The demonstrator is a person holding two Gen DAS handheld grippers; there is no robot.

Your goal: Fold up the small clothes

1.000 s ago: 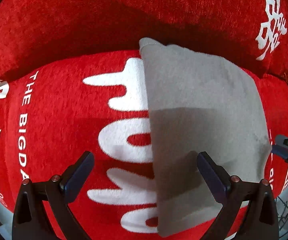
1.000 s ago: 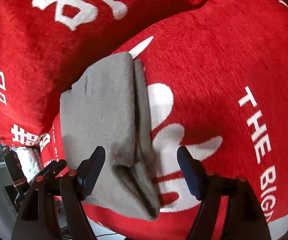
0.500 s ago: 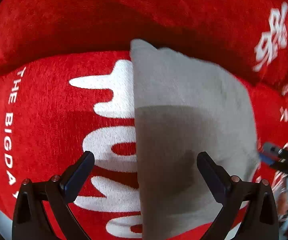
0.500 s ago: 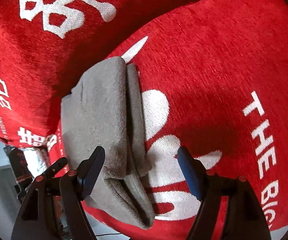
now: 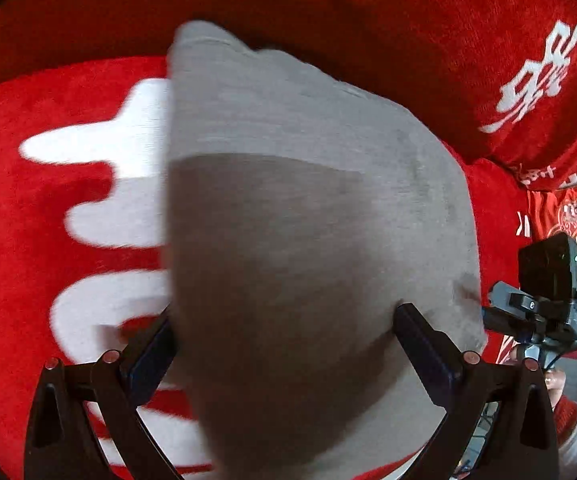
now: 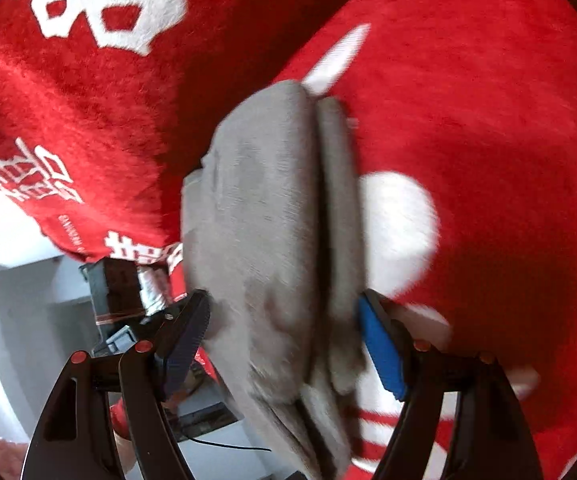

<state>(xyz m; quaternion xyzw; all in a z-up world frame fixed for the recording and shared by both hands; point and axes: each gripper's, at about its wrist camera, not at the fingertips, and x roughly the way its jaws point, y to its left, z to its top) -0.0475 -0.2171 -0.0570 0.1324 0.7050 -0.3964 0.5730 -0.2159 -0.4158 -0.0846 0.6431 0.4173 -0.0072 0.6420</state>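
Grey, soft folded knit cloth [image 5: 308, 240] on the red plush cushion [image 5: 48, 240] now fills both views: I've pushed my left tongs [image 5: 284, 344] and right tongs [image 6: 284, 324] in, jaws wide, straddling its near edge, gripping nothing yet.

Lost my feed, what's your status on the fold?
Left tool open, straddling the grey garment. Right tool open around its folded edge. Garment lies folded on red cushion. Nothing in the way.
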